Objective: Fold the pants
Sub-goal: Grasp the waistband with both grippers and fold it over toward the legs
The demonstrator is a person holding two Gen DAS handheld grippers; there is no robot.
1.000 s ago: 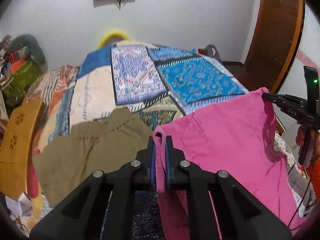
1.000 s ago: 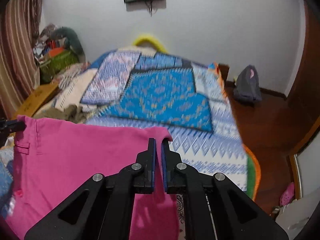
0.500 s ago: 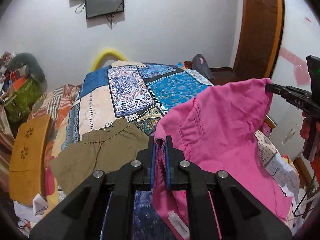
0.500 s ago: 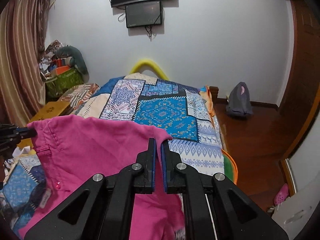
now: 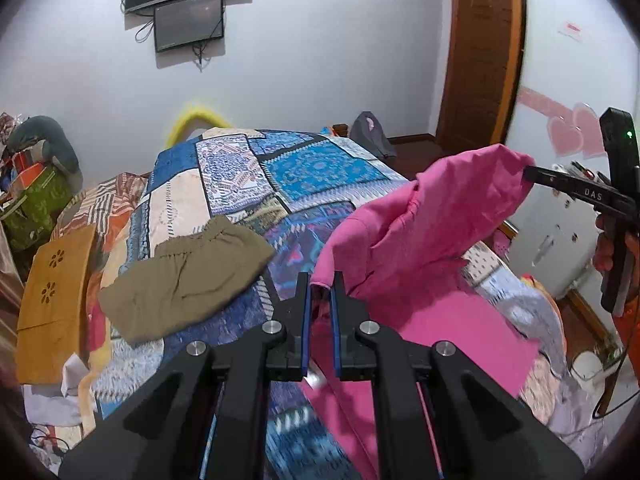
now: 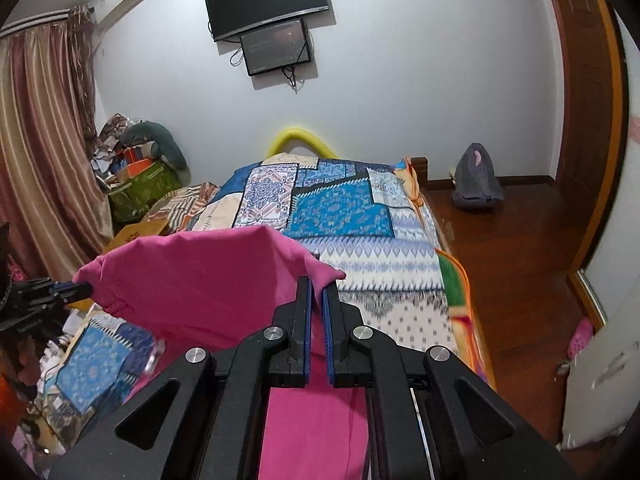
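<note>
Pink pants (image 5: 432, 232) hang in the air above the near end of the bed, held by two corners of one edge. My left gripper (image 5: 320, 284) is shut on one corner. My right gripper (image 6: 318, 284) is shut on the other corner, and it shows at the right of the left wrist view (image 5: 532, 172). The pink cloth (image 6: 208, 280) sags between the two grippers and drapes down toward me. The left gripper's tip (image 6: 82, 289) appears at the left of the right wrist view. The lower part of the pants is hidden under the gripper bodies.
The bed carries a patchwork blue quilt (image 6: 340, 212). Olive-green pants (image 5: 188, 276) lie folded on it at the left. A brown cardboard box (image 5: 52, 300) stands by the bed's left side. A grey backpack (image 6: 476, 180) sits on the wooden floor. Clutter fills the far left corner.
Both grippers have risen and pulled back from the bed with the pink pants. The cloth has lifted off the quilt and now sags between them. More of the wall and screens shows.
</note>
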